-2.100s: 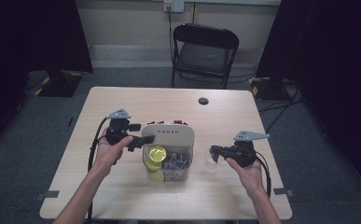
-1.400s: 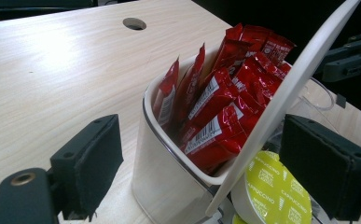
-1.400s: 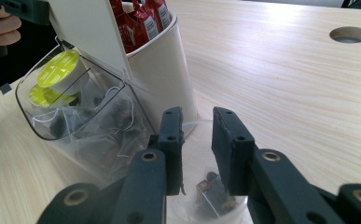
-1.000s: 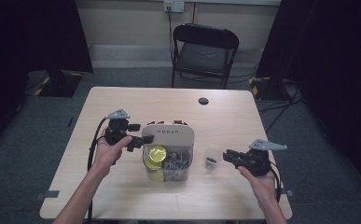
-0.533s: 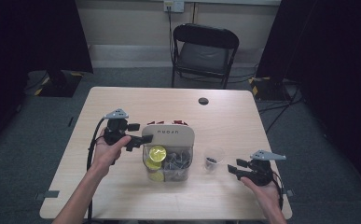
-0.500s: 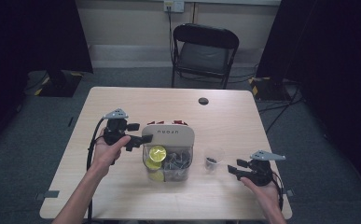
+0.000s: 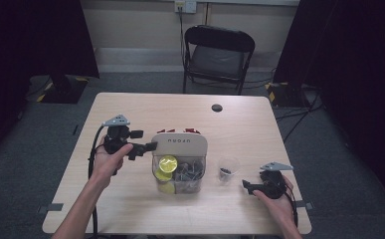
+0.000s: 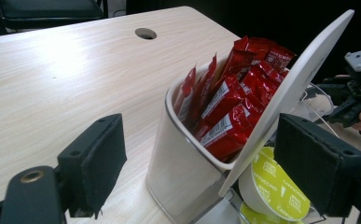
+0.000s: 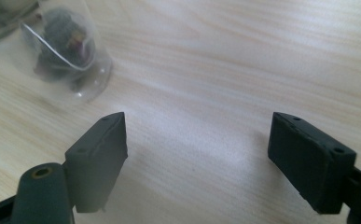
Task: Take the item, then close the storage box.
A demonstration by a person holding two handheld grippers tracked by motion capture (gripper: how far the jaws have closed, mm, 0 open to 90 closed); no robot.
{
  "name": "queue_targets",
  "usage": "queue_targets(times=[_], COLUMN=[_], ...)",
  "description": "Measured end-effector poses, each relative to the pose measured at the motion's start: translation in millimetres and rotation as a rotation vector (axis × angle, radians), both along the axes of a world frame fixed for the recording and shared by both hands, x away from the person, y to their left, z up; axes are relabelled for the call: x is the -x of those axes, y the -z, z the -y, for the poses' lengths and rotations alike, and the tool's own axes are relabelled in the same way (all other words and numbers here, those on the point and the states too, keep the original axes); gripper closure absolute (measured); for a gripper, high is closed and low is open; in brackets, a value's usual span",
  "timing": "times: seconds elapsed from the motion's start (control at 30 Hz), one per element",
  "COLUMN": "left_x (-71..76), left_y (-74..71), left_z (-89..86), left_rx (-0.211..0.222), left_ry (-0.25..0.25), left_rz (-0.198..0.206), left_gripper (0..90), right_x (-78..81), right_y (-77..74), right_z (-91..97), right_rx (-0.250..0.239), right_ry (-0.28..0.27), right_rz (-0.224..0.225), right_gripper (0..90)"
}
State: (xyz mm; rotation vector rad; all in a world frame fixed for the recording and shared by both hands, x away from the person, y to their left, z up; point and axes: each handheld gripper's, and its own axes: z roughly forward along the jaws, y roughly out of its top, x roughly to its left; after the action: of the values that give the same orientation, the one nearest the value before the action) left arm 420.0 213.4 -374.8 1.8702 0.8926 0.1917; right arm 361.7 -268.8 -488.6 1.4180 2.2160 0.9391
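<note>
The right gripper (image 7: 247, 186), jaws just spread and released, sits at the bench's (image 7: 145, 107) four o'clock; the small clear plastic cup (image 7: 228, 169) stands free beside the clear organiser box (image 7: 179, 175). Left gripper (image 7: 147, 147) straddles its white lid (image 7: 180, 144), unclenched; withdraw gently.

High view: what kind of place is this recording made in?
Probably a recording room or lab set up for data collection, not a home. Black curtains hang on both sides, a lone folding chair faces a plain wooden table, and cables run across the grey carpet.

Clear, seemingly plastic cup (image 7: 228, 168) on matt wooden table (image 7: 130, 199)
</note>
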Motion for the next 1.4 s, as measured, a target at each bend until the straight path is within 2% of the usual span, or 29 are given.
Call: queue_targets(times=[0.1, 0.3, 0.33, 0.43, 0.53, 0.63, 0.73, 0.9, 1.17, 1.4], left_x=[0.5, 0.8, 0.8, 0.4, 0.3, -2.9, -6.4, -13.6, -15.0, -11.9], left_y=[-1.6, -5.5, -6.1, -7.8, -7.8, -6.3, -5.1, -4.1, 2.0, 0.6], left_z=[-4.2, -16.9, -19.3, -26.1, -29.1, -30.2, -29.8, -23.3, -7.6, -6.7], left_rx=[0.008, 0.025, 0.03, 0.04, 0.031, 0.034, 0.035, 0.068, 0.049, 0.052], left_ry=[-0.003, -0.016, -0.016, -0.01, -0.013, -0.032, -0.058, -0.107, -0.085, -0.089], left_rz=[0.0, 0.007, 0.007, -0.002, 0.001, 0.004, 0.005, 0.01, -0.003, 0.009], left_gripper=[16.7, 17.0, 17.0, 18.1, 18.3, 18.3, 18.2, 18.1, 17.9, 19.3], right_x=[-0.7, -1.0, -0.8, -0.8, -0.6, -0.6, -0.6, -0.5, -0.2, -0.1], right_y=[1.8, 5.5, 6.8, 8.7, 11.5, 11.7, 11.7, 11.7, 11.8, 11.8], right_z=[0.4, -1.4, -2.0, -1.4, -1.2, -1.3, -1.5, -1.5, -1.5, -1.6], right_rx=[0.008, 0.045, 0.06, 0.05, 0.042, 0.042, 0.041, 0.042, 0.044, 0.044], right_ry=[-0.004, 0.01, 0.015, 0.022, 0.027, 0.029, 0.031, 0.032, 0.031, 0.033], right_rz=[-0.005, 0.031, 0.042, 0.053, 0.077, 0.08, 0.079, 0.079, 0.081, 0.081], right_gripper=[20.0, 16.9, 13.9, 12.4, 10.4, 10.3, 10.3, 10.3, 10.5, 10.6])
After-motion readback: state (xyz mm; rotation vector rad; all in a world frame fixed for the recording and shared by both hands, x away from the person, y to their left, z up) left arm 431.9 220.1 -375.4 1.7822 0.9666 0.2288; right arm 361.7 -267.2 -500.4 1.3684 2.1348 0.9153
